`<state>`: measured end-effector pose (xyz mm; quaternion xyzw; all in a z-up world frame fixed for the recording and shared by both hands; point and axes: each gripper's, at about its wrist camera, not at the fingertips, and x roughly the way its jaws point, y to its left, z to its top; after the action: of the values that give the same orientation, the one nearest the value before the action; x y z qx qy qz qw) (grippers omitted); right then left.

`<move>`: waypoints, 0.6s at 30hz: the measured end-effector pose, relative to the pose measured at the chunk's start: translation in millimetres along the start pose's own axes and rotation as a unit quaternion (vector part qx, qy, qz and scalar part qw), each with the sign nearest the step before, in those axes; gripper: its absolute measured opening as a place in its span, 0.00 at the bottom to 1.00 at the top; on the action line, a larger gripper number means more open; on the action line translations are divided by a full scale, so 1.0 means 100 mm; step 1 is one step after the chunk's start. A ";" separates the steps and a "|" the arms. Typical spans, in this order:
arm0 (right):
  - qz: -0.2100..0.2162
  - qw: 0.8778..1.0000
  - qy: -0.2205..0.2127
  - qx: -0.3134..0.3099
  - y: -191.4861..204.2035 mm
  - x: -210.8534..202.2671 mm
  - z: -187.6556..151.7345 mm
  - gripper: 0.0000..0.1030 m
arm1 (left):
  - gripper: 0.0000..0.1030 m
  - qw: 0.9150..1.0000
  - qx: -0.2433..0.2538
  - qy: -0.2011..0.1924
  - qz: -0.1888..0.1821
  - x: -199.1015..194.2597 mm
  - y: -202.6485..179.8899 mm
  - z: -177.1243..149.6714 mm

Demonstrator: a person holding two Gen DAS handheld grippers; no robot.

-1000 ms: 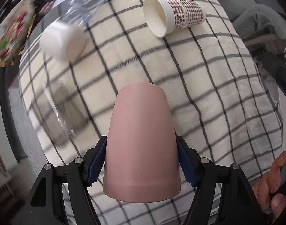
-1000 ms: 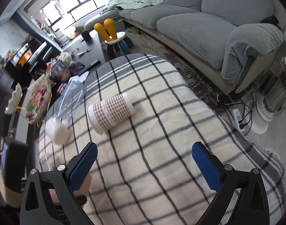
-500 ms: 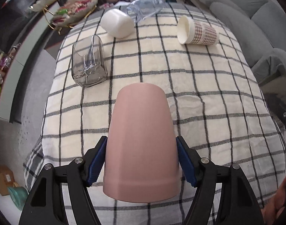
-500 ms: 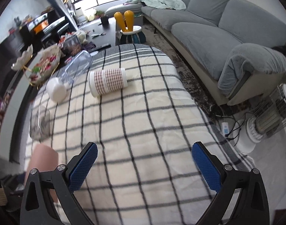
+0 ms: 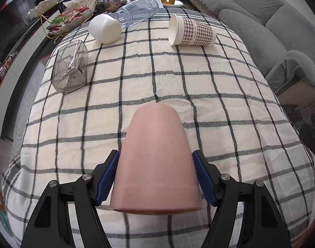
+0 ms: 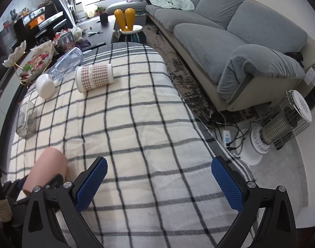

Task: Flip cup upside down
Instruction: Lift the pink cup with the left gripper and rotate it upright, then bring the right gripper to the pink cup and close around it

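Since half a second ago your left gripper [image 5: 155,177] has pulled back a little, so the far end of the checked tablecloth [image 5: 229,95] now sits lower in its view, and the pink cup [image 5: 156,161] you carry shows further up in the right wrist view. Your left fingers pinch that cup by its sides, blue pads [image 5: 106,177] pressed on both flanks, its closed end pointing away from you over the near part of the cloth. Whether it touches the cloth you cannot tell. Your right gripper [image 6: 159,181] hangs over the near right edge with fingers spread wide around nothing.

Only the left view shows the grip. Only the right view shows the heater [image 6: 281,124] on the floor. Both show the houndstooth paper cup [image 5: 191,32], clear bottle [image 5: 136,11], white cup [image 5: 104,28] and grey glass [image 5: 70,70] on their sides at the far end.
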<state>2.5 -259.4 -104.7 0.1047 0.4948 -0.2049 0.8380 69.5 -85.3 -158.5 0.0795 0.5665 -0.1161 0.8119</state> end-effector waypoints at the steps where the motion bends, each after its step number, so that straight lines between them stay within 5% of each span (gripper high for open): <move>1: -0.002 1.000 0.002 -0.001 -0.01 0.01 -0.01 0.98 | 0.68 1.000 0.003 0.000 0.001 0.02 -0.02 -0.01; 10: -0.002 1.000 0.008 -0.001 -0.01 0.02 -0.04 0.98 | 0.69 1.000 0.004 0.022 -0.007 0.16 -0.03 -0.13; 18: 0.000 1.000 -0.001 -0.003 0.00 -0.11 -0.01 0.98 | 0.86 0.999 -0.003 0.043 -0.022 0.09 0.02 -0.22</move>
<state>-2.8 -256.0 -95.7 0.1024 0.4946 -0.2033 0.8388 53.3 -78.3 -174.2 0.0689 0.6026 -0.1286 0.7846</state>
